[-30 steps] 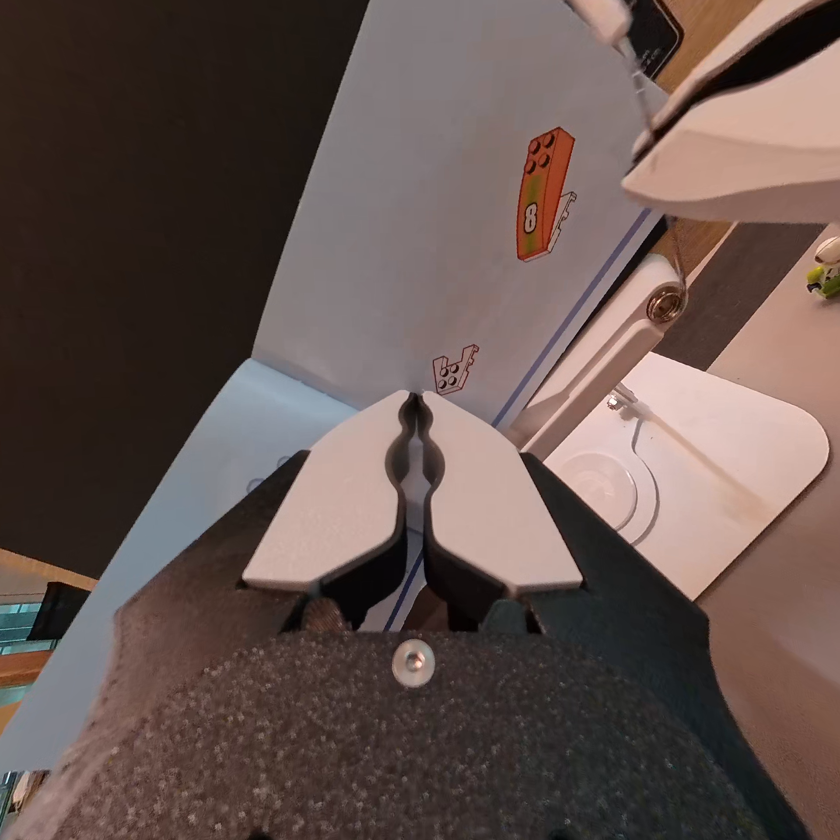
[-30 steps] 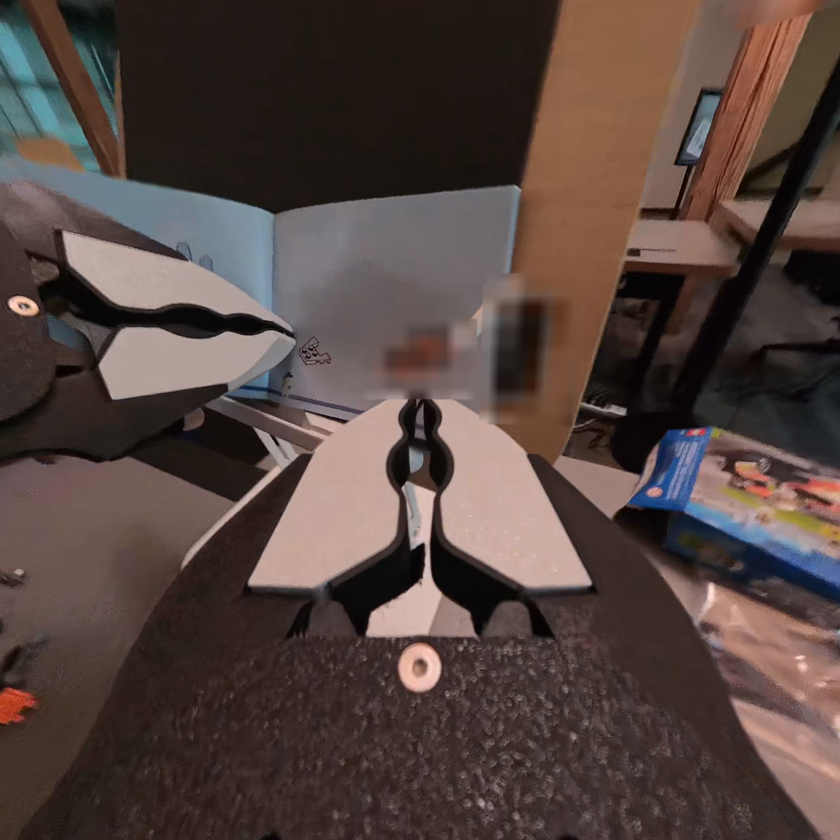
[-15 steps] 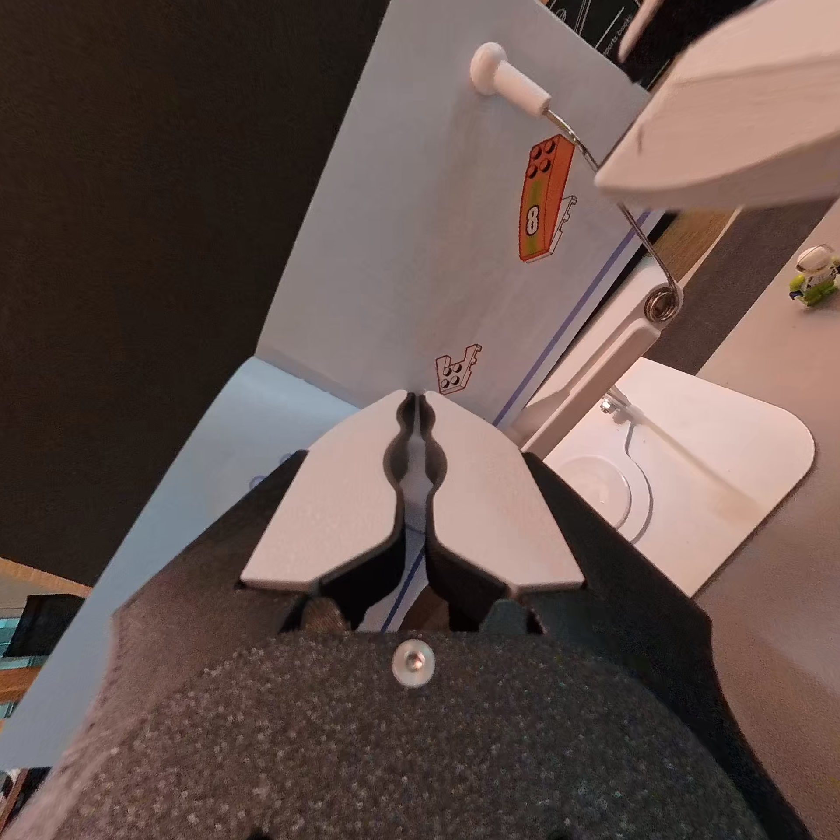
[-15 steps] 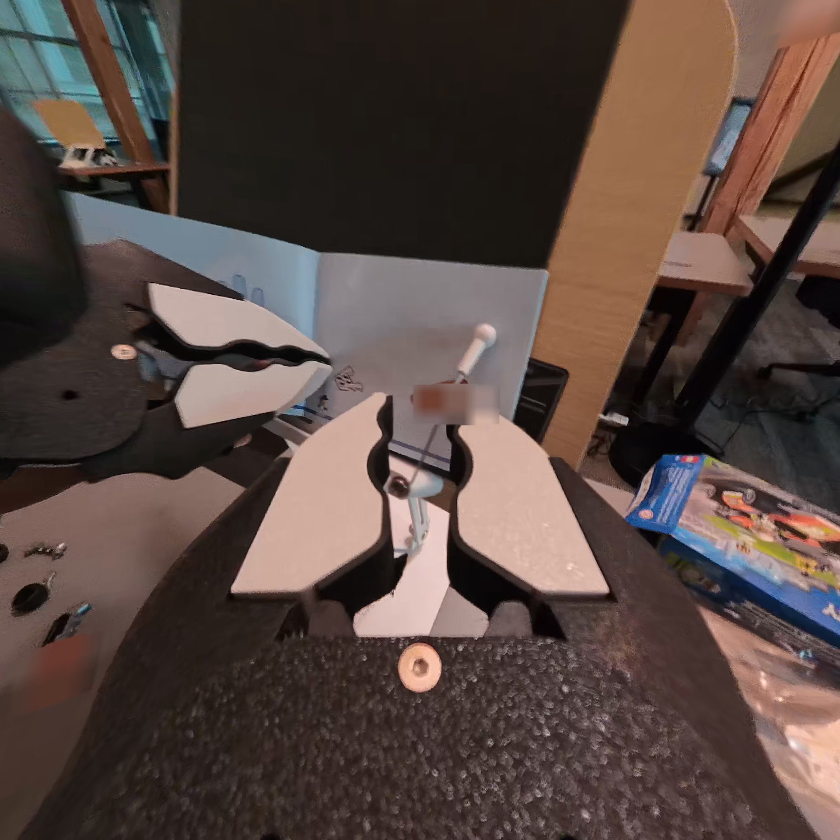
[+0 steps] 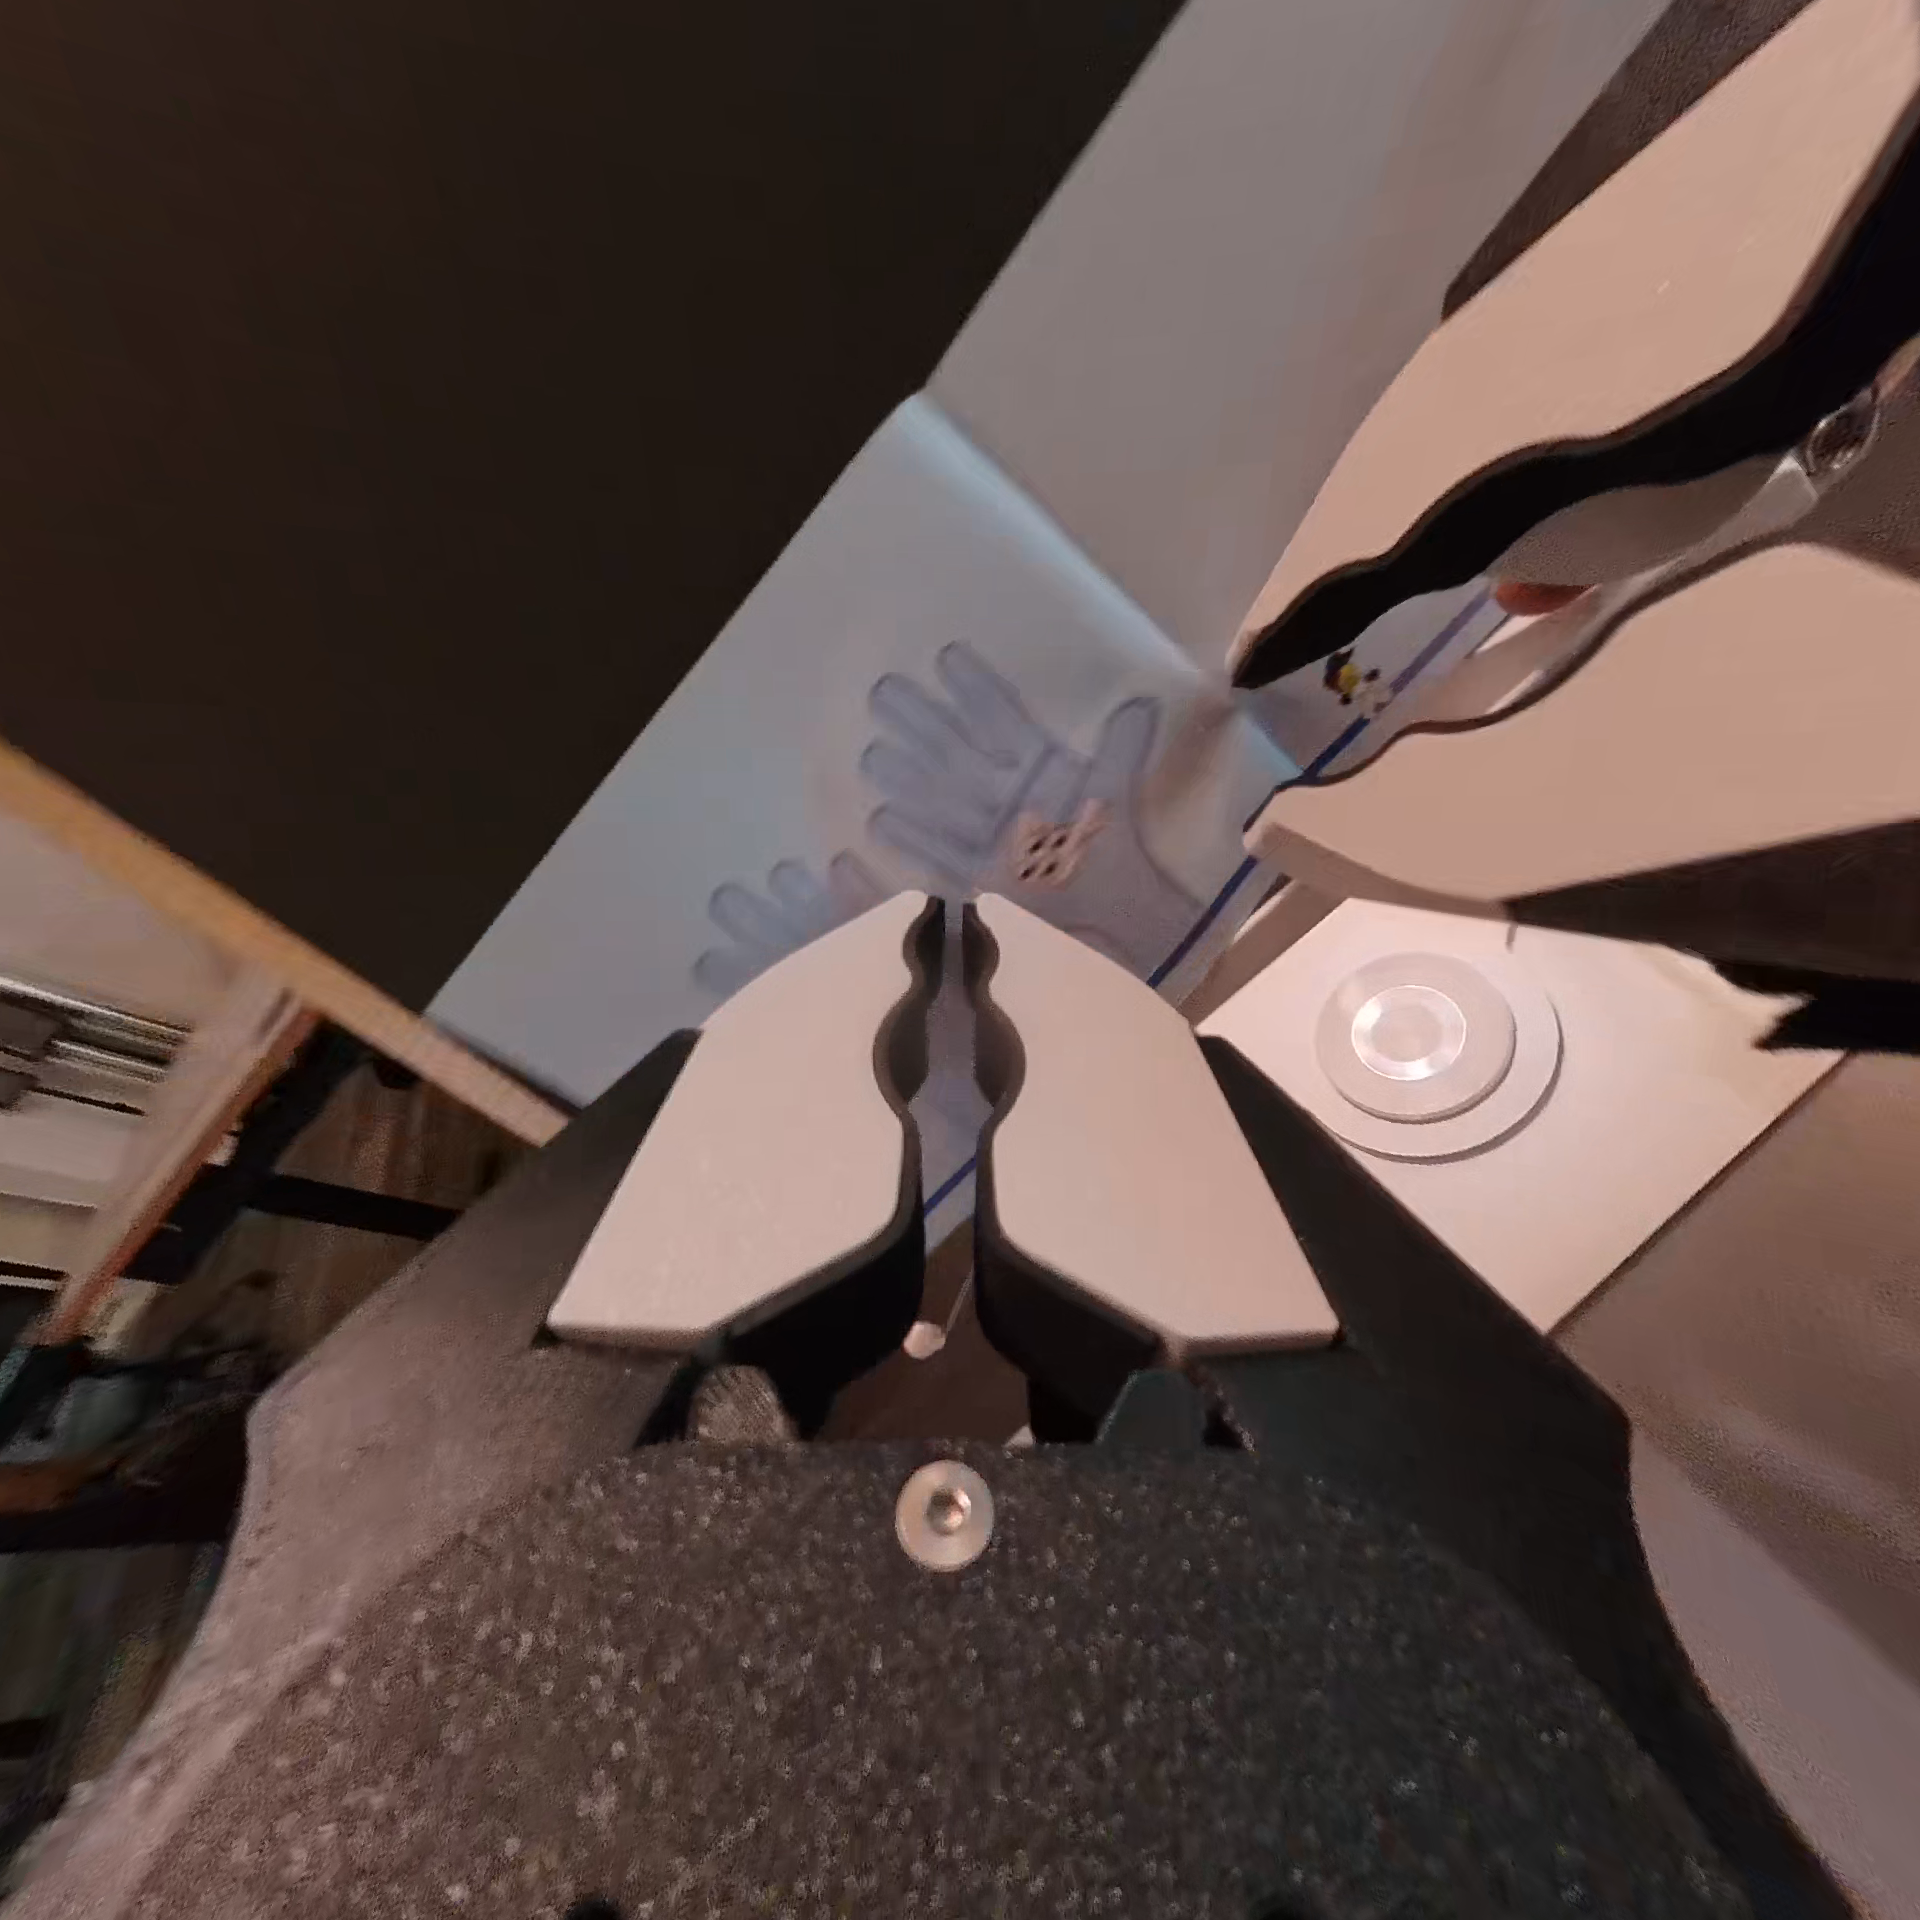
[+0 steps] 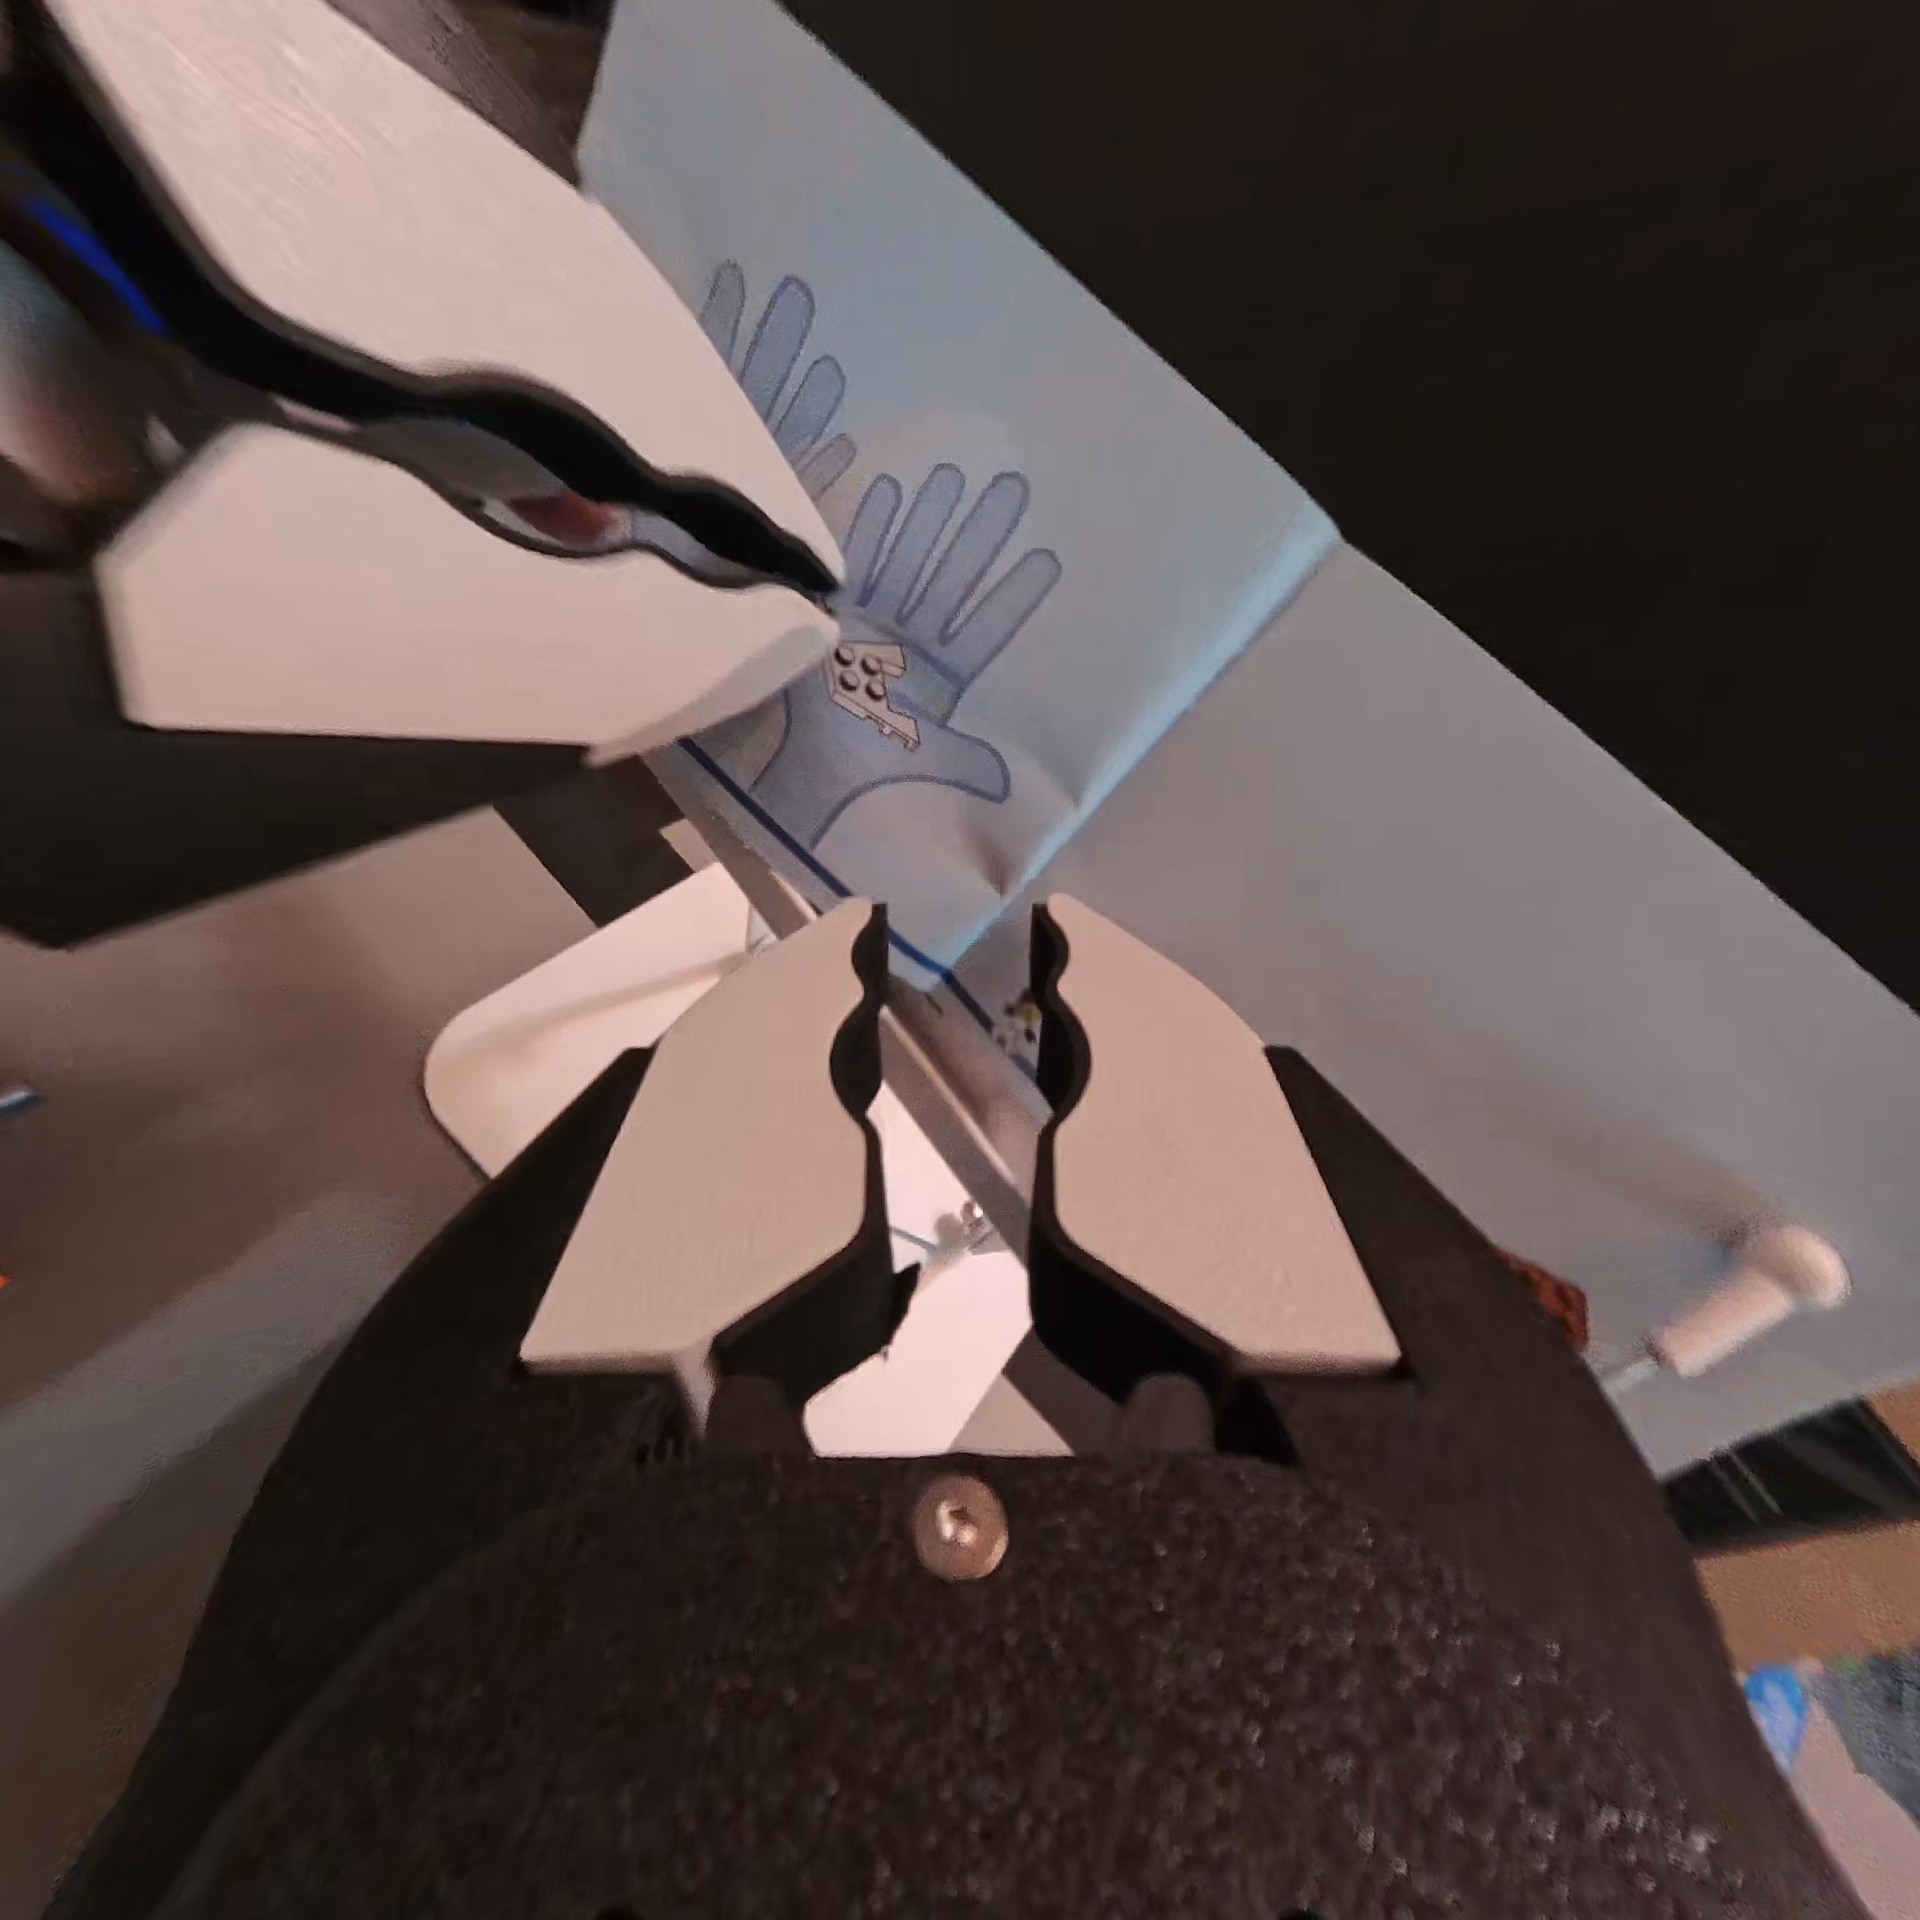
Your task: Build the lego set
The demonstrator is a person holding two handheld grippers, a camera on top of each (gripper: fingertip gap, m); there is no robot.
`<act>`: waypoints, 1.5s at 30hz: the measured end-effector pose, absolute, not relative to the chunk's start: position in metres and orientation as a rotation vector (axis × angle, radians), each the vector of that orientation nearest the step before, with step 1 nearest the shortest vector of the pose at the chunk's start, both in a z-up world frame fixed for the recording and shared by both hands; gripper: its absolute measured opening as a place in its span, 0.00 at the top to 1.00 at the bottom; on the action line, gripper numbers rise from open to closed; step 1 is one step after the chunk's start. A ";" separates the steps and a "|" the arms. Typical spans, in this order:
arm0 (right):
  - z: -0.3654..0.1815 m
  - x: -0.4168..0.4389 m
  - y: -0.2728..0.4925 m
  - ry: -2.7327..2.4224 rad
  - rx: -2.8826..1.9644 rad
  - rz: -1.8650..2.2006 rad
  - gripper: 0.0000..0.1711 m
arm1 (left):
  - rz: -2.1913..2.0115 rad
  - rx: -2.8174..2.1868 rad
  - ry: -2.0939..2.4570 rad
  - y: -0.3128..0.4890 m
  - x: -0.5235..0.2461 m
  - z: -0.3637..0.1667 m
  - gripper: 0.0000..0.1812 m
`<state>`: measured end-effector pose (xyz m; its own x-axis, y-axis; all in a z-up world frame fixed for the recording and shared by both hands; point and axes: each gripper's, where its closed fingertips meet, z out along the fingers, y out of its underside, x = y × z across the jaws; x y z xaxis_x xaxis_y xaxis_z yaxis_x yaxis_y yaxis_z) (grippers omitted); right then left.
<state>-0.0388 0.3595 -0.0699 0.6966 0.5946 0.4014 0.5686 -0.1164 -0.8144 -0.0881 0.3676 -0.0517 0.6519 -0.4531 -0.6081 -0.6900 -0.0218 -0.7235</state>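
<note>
While the booklet stands open on a white stand on the worktop, left gripper jaws together at its lower edge, right gripper jaws apart below its fold

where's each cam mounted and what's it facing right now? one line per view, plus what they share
Left wrist view: on the left gripper, looking along its nearly closed fingers at the open instruction booklet on a white stand; the right gripper enters from upper right.
Right wrist view: on the right gripper, fingers apart, facing the booklet's fold and lower edge; the left gripper enters from upper left.
Shared: the booklet's hand drawing, the white stand, and both grippers.
</note>
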 end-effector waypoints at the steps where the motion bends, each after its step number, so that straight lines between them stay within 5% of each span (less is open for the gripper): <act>1: -0.071 -0.042 0.363 -0.934 -1.783 0.010 0.85 | 0.199 -1.662 0.907 0.365 -0.095 -0.049 0.98; 11: -0.064 -0.049 0.371 -0.914 -1.768 -0.094 0.89 | -0.644 -1.862 0.454 0.315 -0.151 -0.094 0.98; 20: -0.064 -0.048 0.374 -0.886 -1.836 -0.239 0.89 | -1.543 -1.630 -0.273 0.354 -0.149 -0.121 0.85; 27: -0.060 -0.050 0.373 -0.916 -1.809 -0.323 0.86 | -1.527 -1.489 -0.408 0.372 -0.174 -0.109 0.95; 38: -0.050 -0.071 0.380 -1.042 -1.615 -0.539 0.85 | -1.437 -1.472 -0.402 0.367 -0.181 -0.095 0.97; 45: -0.062 -0.076 0.383 -1.082 -1.584 -0.454 0.92 | -1.142 -1.432 -0.128 0.353 -0.185 -0.057 1.00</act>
